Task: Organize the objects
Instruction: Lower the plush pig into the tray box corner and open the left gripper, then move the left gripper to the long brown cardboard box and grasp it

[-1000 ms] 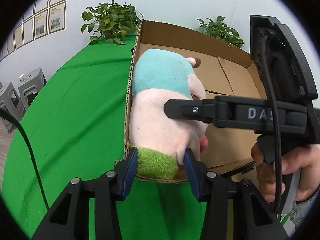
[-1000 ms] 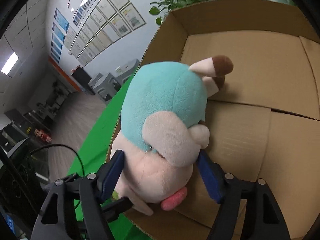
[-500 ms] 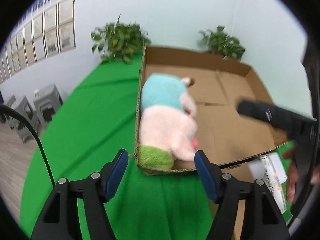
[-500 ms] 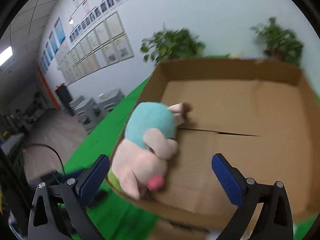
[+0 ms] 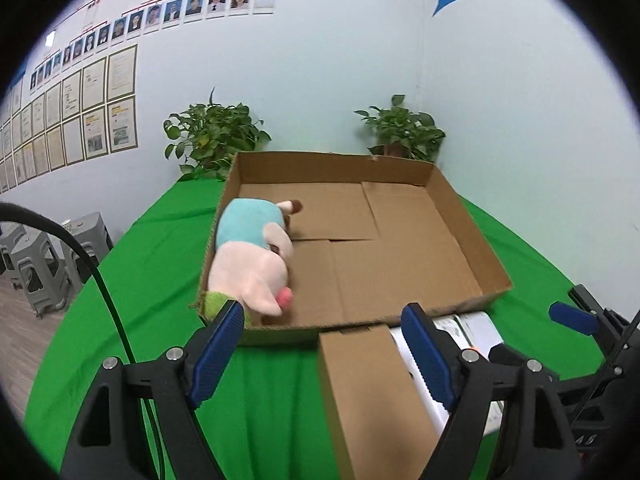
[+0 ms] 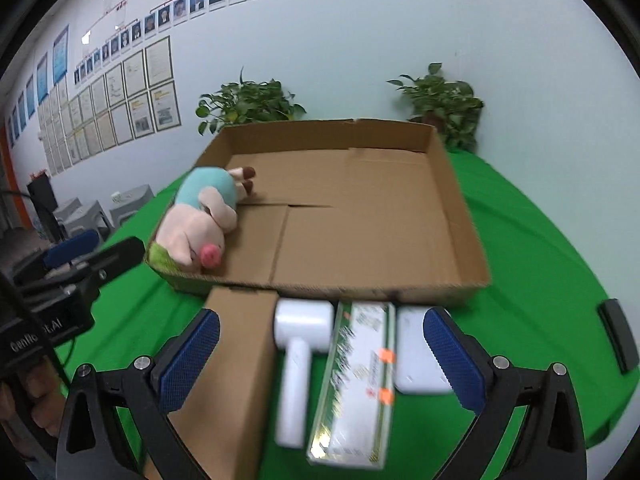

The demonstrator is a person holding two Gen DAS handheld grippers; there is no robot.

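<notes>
A green-covered table (image 6: pixel 520 240) is seen, with two potted plants (image 6: pixel 248 104) behind the cardboard tray (image 6: pixel 460 208). The plush pig (image 6: pixel 196 220) lies in the tray's near-left corner. Both the left gripper (image 5: pixel 324 352) and the right gripper (image 6: pixel 320 356) are spread open, holding nothing.

My left wrist camera looks from 6 o'clock toward the box (image 5: pixel 460 216) at 12; my right sits beside it, facing likewise; both share the box and plush (image 6: pixel 200 216)
</notes>
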